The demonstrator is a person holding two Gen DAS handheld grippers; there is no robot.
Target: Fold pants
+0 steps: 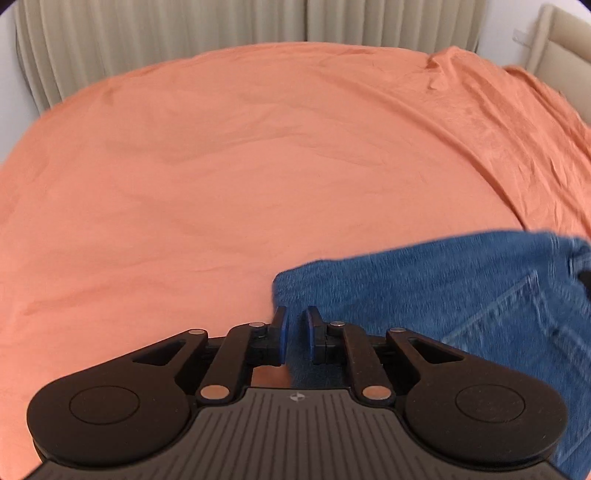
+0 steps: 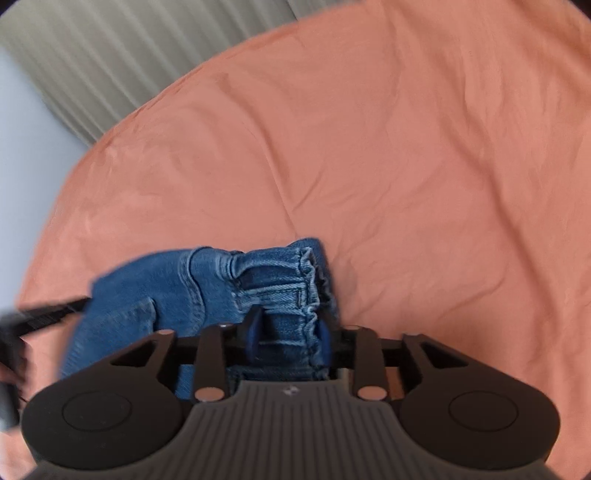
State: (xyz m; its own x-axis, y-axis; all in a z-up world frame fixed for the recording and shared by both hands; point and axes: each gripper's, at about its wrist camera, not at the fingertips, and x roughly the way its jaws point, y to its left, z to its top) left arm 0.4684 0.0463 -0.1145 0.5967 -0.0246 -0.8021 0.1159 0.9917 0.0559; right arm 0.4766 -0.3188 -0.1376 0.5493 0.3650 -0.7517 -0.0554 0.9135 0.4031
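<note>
I find the bed (image 1: pixel 184 166) under an orange sheet, curtains (image 1: pixel 147 33) at 12 o'clock. The pants (image 2: pixel 166 295), blue denim, lie bunched on the sheet at 6 o'clock in my right view and at 4 o'clock in my left. My right gripper (image 2: pixel 288 336) clamps the gathered waistband. My left gripper (image 1: pixel 295 338) pinches a denim edge, jaws nearly closed. I judge the step to be lifting and spreading; next, both ends need pulling apart to flatten the cloth.

Open orange bedsheet (image 1: pixel 221 166) ahead and left; blue jeans (image 1: pixel 443 295) bunched right, curtains (image 1: pixel 147 29) beyond.
</note>
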